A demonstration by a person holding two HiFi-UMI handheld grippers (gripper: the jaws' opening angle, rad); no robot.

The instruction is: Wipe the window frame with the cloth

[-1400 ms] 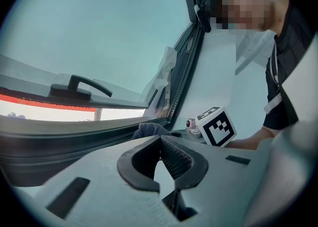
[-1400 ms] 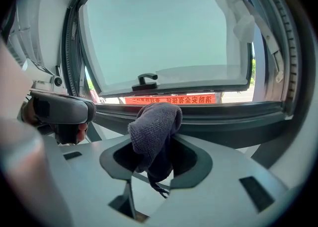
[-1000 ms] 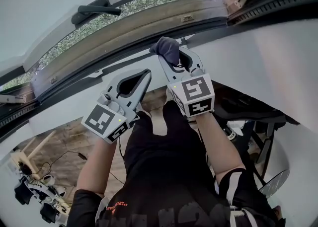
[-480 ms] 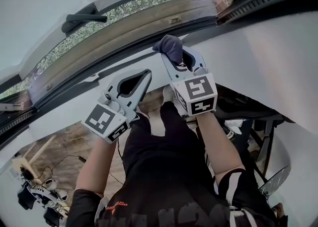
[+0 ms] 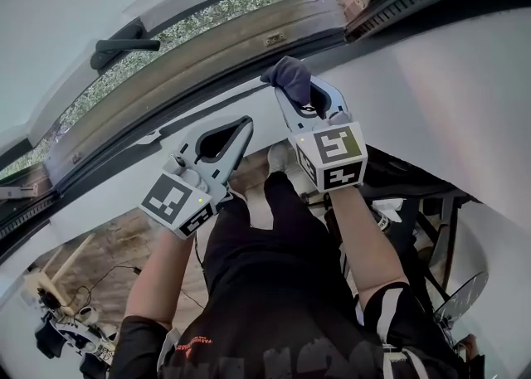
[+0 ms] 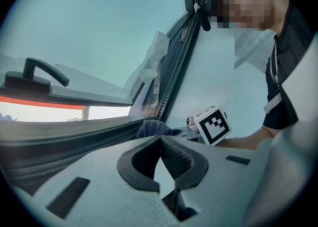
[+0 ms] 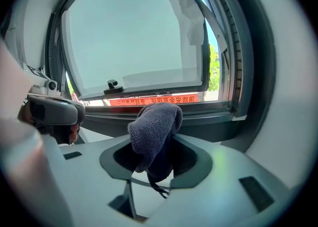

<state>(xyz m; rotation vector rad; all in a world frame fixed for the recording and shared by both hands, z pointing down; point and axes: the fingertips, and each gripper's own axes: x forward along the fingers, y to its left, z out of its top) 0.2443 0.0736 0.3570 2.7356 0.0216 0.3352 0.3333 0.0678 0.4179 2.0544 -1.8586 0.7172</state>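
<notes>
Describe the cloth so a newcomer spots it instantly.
Start at the window frame arcing across the head view's top. At its lower edge, the right tongs are shut on the cloth. It is the only soft, dark blue-grey wad there; the left tongs hold nothing.

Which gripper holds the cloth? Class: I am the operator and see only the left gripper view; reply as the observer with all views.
Observer: The right gripper. The right gripper view shows its jaws shut on a bunched dark grey-blue terry cloth.
Operator: Is the cloth at the frame?
Observer: In the head view its tip reaches the dark lower rail of the window frame, to the right of the left gripper.
</notes>
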